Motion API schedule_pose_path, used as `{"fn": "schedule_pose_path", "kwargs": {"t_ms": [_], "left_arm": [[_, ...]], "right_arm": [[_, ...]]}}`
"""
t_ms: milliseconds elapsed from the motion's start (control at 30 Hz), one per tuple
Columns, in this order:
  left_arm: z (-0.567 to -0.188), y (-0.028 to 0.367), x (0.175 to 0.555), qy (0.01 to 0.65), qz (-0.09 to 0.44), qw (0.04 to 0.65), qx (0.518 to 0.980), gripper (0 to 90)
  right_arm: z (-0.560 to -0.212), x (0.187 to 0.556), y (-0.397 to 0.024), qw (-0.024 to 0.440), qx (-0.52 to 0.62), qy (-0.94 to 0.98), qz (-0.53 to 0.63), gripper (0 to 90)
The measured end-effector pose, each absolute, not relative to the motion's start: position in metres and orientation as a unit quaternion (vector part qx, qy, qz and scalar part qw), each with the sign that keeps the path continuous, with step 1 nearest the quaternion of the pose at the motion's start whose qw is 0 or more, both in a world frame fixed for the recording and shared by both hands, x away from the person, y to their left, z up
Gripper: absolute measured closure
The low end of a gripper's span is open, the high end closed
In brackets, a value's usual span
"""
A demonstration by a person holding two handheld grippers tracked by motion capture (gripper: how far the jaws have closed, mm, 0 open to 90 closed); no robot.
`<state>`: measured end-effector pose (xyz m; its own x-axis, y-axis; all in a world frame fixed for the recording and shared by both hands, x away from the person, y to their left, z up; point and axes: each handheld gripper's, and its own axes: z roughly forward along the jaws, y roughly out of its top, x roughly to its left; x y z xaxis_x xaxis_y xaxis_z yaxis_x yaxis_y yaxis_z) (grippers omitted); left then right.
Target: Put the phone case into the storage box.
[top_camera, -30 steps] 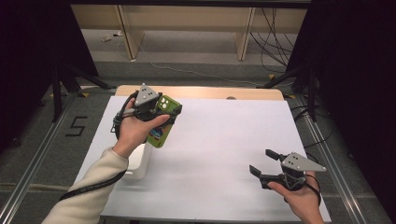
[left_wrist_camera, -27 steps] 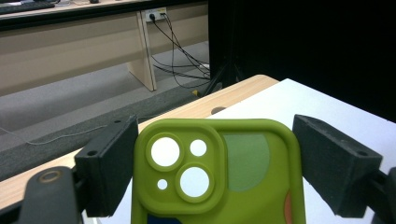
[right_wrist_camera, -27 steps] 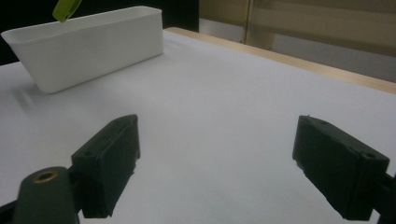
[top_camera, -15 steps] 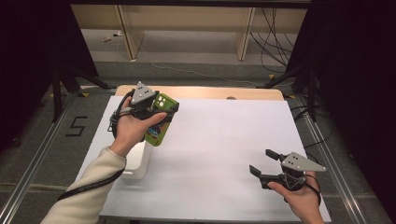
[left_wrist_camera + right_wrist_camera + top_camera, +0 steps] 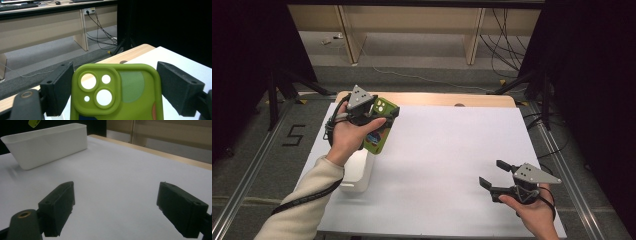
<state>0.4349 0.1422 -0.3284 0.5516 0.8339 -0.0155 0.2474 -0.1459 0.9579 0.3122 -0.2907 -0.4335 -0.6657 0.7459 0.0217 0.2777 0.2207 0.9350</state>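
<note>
Green phone case (image 5: 117, 92) sits between the fingers (image 5: 58, 90) of the left gripper (image 5: 379, 117), and they are closed on its two long sides. In the left gripper view the case shows its back, with round camera holes in a raised corner block and some coloured shapes on the flat part. In the high view the left hand (image 5: 349, 137) holds the gripper above the far left part of the bench (image 5: 452, 150), and the case hangs tilted over the white sheet, not touching it.

Just under this hand stands a white bin (image 5: 357, 172), a long narrow container with straight walls, near the left edge of the bench. In the right gripper view the bin (image 5: 47, 143) is seen from the side and its rim is higher than the camera, so I cannot tell what is inside. A small piece of the green case (image 5: 34, 122) shows above the far end of the bin.

The right gripper (image 5: 494, 175) is at the near right corner of the bench, well apart from the bin and the case. Its fingers (image 5: 60, 205) stand wide open, with nothing between them, and they are low over the bare white surface. The right hand (image 5: 532, 212) holds it from below.
</note>
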Motion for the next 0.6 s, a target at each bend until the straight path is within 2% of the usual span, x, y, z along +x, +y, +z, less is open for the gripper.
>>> {"fn": "schedule_pose_path", "kwargs": {"t_ms": [600], "left_arm": [[-0.3266,0.1525,0.4394,0.396,0.284,0.531,0.693,16.9]], "right_arm": [[-0.4335,0.3122,-0.2907,0.224,0.342,0.748,0.522,16.0]]}}
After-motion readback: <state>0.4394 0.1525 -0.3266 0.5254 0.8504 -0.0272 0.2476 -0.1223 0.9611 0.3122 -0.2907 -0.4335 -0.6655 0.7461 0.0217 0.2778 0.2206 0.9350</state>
